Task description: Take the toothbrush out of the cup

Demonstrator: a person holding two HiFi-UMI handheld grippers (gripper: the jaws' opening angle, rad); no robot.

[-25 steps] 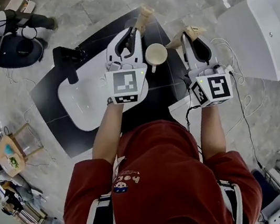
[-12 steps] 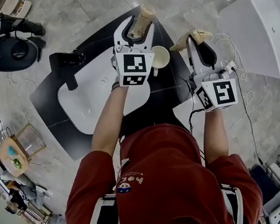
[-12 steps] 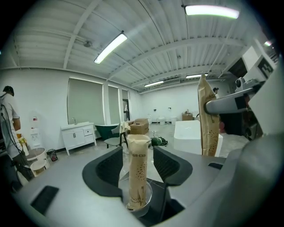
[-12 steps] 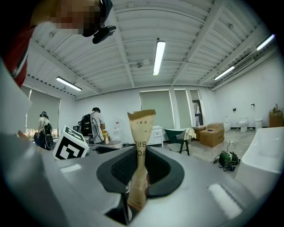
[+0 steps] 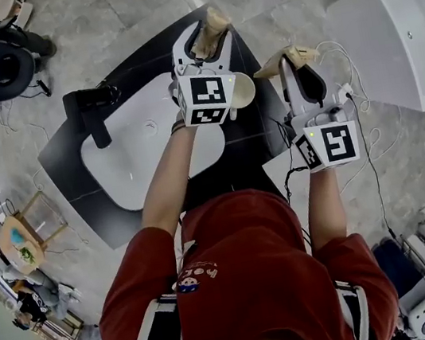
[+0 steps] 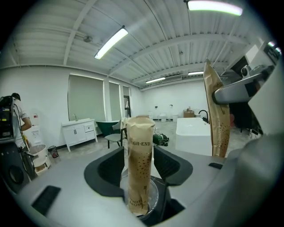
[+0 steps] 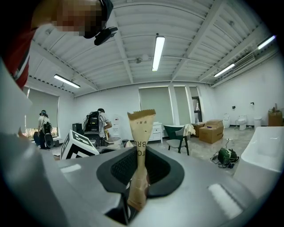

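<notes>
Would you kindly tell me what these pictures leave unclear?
Bristles: every view, paper wraps both toothbrushes.
Cup's inside: head view, left tool overlaps it; its jaws, which have just been opening, flank one toothbrush.
Rest of the print: right gripper view, right tool pinches the wrapper.

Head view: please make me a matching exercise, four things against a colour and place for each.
1 faucet
2 cup
3 bathtub
4 sink basin

a white, set into the black counter
b cream, right of the basin
c black, at the basin's left end
d white, at the picture's right edge

Pairs: 1-c, 2-b, 3-d, 4-a.
</notes>
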